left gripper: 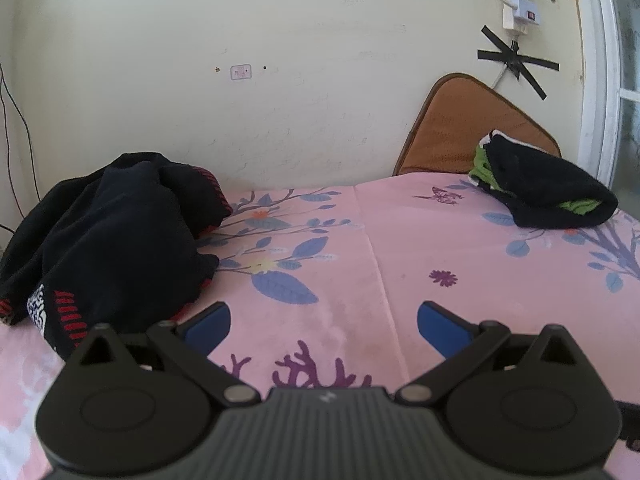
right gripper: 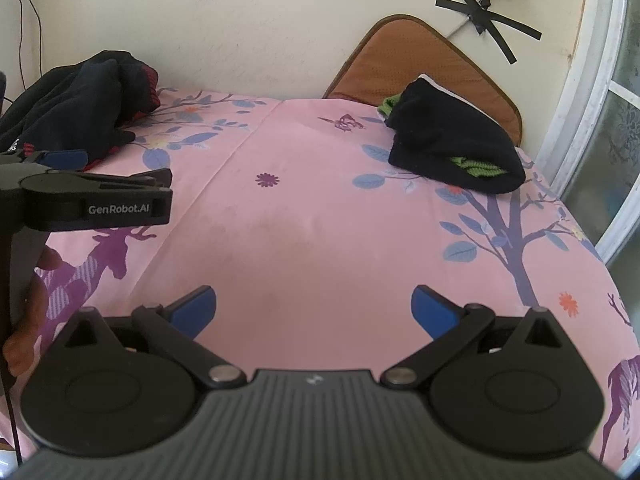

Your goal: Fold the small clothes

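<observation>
A crumpled black garment with red stripes lies in a heap at the left of the pink floral bed sheet; it also shows in the right wrist view. A folded pile with a black garment on top and green cloth under it sits at the far right by the cushion, seen too in the right wrist view. My left gripper is open and empty, just right of the black heap. My right gripper is open and empty over bare sheet. The left gripper's side shows at the right view's left edge.
A brown cushion leans on the cream wall at the back right. A power strip and taped cable hang on the wall. A white window frame borders the bed's right side. Thin cables hang at the far left.
</observation>
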Tool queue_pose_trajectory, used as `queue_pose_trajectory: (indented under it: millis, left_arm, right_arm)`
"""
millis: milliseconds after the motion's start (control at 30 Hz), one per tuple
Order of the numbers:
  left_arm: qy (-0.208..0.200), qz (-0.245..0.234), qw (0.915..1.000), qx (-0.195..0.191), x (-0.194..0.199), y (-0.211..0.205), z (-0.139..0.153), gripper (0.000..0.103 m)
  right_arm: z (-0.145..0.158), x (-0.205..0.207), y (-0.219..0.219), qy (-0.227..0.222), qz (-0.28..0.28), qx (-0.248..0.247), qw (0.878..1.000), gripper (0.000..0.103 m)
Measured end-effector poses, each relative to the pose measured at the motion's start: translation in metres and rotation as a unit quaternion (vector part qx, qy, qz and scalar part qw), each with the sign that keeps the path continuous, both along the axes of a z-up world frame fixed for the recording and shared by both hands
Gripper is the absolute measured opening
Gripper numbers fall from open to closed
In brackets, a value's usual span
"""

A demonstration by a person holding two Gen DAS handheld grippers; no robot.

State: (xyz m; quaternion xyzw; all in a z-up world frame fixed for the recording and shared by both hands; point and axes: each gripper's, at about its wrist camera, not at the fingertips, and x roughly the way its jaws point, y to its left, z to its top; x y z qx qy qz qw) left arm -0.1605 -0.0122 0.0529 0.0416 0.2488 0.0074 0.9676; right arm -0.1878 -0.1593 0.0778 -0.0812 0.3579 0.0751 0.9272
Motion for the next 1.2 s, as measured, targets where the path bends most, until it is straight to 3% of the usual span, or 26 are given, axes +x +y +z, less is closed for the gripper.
queue_pose_trajectory:
  millis: [633,1200]
  left_arm:
    - [-0.015,-0.001,0.9998,0.013,-0.007,-0.005,0.005,0.103]
    - [-0.028,-0.049,0.9980,0.029,-0.025,-0.034,0.030,0.103]
  right_arm:
    - [-0.001,0.005,-0.012,0.013,-0.010,0.009,1.000,0.103]
    - [0.016,0.006,-0.076,0.014,-0.085,0.028,0.996,0.103]
